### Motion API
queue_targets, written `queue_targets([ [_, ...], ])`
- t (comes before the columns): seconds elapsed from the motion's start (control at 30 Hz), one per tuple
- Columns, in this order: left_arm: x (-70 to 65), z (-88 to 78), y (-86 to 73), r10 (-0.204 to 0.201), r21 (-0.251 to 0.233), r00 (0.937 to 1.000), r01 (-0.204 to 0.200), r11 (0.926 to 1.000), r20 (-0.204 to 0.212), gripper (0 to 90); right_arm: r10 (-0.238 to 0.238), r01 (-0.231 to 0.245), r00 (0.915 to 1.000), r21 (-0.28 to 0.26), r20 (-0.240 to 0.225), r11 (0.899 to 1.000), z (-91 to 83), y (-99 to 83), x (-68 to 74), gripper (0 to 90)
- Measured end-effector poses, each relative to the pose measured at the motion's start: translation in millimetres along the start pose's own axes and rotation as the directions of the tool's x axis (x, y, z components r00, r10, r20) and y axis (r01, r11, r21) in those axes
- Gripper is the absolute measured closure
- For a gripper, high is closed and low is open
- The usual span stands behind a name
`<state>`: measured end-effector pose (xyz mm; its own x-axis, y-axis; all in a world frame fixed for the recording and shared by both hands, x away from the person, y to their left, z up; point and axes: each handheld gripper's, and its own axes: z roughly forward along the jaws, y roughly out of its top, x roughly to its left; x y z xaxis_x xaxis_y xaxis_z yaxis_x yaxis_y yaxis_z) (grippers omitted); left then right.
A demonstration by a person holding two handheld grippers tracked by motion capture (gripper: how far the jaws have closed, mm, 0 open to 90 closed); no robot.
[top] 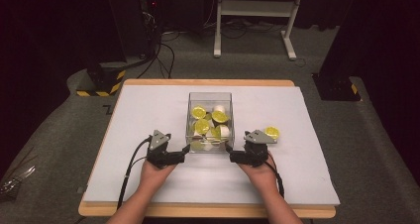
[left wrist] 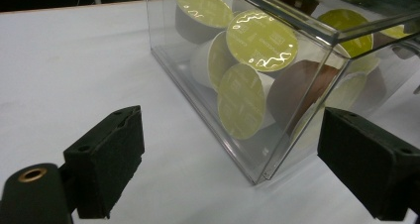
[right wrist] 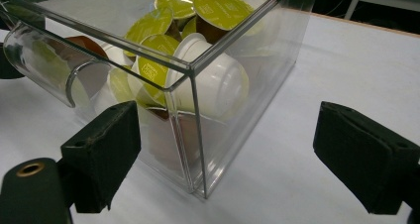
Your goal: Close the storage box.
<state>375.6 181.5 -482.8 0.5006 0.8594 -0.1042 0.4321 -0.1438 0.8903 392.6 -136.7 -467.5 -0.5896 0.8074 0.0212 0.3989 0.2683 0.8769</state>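
Observation:
A clear plastic box (top: pixel 190 116) stands mid-table, holding several coffee capsules (top: pixel 200 112) with yellow-green lids. One more capsule (top: pixel 271 132) lies loose on the table to its right. My left gripper (top: pixel 184 149) is at the box's near left corner and my right gripper (top: pixel 230 152) at its near right corner. In the left gripper view the jaws of the left gripper (left wrist: pixel 230 135) stand wide apart, with the box (left wrist: pixel 198 105) corner between them and untouched. The right gripper (right wrist: pixel 228 130) straddles the other corner of the box (right wrist: pixel 237 130) the same way, open. A white capsule (right wrist: pixel 218 85) leans against that corner.
A white mat (top: pixel 148 110) covers the wooden table. Beyond the far edge stand a white metal frame (top: pixel 257 8), a black-and-yellow striped base (top: pixel 101 83) at left and a dark post base (top: pixel 337 85) at right. Cables trail back from both grippers.

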Motion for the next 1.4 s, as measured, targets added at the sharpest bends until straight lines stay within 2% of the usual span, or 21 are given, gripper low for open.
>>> queue_targets([
  [0.37,-2.5,9.3,1.5,0.003,0.012,0.9999,-0.002,0.9999,-0.016,12.2,0.006,-0.006,1.0,-0.005,0.007,1.0,7.8,2.4,-0.7,11.2],
  [0.67,-2.1,15.2,1.2,-0.028,0.019,0.9993,0.028,0.9994,-0.023,14.7,0.021,-0.021,0.9994,0.004,0.027,1.0,11.7,2.6,-6.0,11.4],
  [0.87,-2.1,17.4,1.7,-0.027,0.026,0.9993,0.028,0.9993,-0.026,14.7,0.02,-0.02,0.9995,0.006,0.026,1.0,15.2,3.6,-5.3,11.4],
  [1.27,-5.2,23.3,6.0,-0.053,0.031,0.9952,0.055,0.998,-0.082,17.4,0.054,-0.054,0.9976,-0.006,0.043,0.999,22.6,5.6,-6.3,12.9],
  [1.4,-5.9,25.0,5.4,-0.065,0.029,0.9949,0.068,0.9973,-0.077,17.5,0.061,-0.06,0.9974,-0.008,0.04,0.998,24.3,5.5,-5.6,12.8],
])
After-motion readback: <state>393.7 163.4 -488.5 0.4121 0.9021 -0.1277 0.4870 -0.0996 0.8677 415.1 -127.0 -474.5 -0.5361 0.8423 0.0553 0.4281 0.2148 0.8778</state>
